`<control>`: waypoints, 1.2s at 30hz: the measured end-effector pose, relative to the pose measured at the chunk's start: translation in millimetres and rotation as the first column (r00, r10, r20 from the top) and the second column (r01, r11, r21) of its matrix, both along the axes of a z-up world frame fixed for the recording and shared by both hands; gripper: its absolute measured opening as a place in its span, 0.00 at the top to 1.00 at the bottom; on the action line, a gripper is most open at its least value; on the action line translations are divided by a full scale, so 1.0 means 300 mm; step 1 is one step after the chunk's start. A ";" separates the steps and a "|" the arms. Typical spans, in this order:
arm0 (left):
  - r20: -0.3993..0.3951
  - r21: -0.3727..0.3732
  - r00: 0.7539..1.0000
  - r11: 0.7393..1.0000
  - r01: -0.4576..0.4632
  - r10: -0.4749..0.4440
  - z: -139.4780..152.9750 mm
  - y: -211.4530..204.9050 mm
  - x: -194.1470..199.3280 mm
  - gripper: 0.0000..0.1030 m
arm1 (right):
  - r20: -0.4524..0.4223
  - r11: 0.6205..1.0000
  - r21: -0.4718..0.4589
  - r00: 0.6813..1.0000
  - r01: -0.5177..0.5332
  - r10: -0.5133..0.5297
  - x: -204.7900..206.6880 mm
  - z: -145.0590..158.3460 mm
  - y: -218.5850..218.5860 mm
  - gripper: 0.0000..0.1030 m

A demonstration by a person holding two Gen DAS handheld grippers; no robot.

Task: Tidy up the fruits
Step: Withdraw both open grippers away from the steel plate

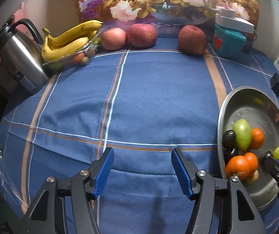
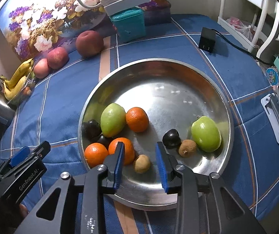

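"GenRobot.AI" reads on the left claw (image 2: pixel 25 154) body in the right wrist view; only the left wrist view shows left claw (image 1: pixel 142 167) released over bare blue cloth of the surface (image 1: pixel 149 97); right claw (image 2: pixel 139 161) released, empty, above the metal dish (image 2: pixel 178 66); brown fruit (image 2: pixel 142 163) between its blue pads; oranges (image 2: pixel 96 154) just left.

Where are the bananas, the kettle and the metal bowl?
Bananas (image 1: pixel 67 41): left wrist view, middle of the bunch.
Kettle (image 1: pixel 22 58): left wrist view, its steel body.
Metal bowl (image 2: pixel 178 101): right wrist view, bare inner floor.
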State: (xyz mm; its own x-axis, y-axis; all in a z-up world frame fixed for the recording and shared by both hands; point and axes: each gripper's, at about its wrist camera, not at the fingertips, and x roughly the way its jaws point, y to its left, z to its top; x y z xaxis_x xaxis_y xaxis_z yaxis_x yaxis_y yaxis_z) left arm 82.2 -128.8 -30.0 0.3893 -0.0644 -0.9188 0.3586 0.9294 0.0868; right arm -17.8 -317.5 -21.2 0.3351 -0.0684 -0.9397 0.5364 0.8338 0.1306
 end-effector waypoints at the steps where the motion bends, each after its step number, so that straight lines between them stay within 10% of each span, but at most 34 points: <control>1: 0.000 0.004 1.000 1.000 0.000 0.000 -0.002 0.000 0.000 0.37 | -0.001 1.000 -0.002 1.000 0.000 0.000 0.000 0.001 0.000 0.66; 8: 0.018 0.052 1.000 0.999 0.004 -0.004 -0.010 0.002 -0.003 0.37 | -0.015 1.000 -0.014 1.000 0.000 0.000 0.001 -0.006 0.001 0.55; 15: 0.030 0.086 0.999 0.996 -0.027 0.025 -0.016 0.020 0.002 0.31 | -0.020 0.999 -0.044 1.000 -0.002 0.001 0.002 -0.016 0.007 0.15; 21: 0.027 0.094 0.999 0.995 -0.027 0.024 -0.027 0.027 0.005 0.31 | -0.010 0.997 -0.074 1.000 -0.011 0.011 0.003 -0.013 0.014 0.12; 26: 0.047 0.069 0.998 0.997 -0.037 0.034 -0.020 0.038 0.010 0.00 | 0.002 0.995 -0.096 1.000 -0.019 0.019 0.004 -0.003 0.021 0.12; 36: 0.074 0.057 0.997 0.998 -0.034 0.029 -0.015 0.052 0.011 0.00 | 0.007 0.994 -0.102 1.000 -0.025 0.026 0.007 -0.003 0.025 0.12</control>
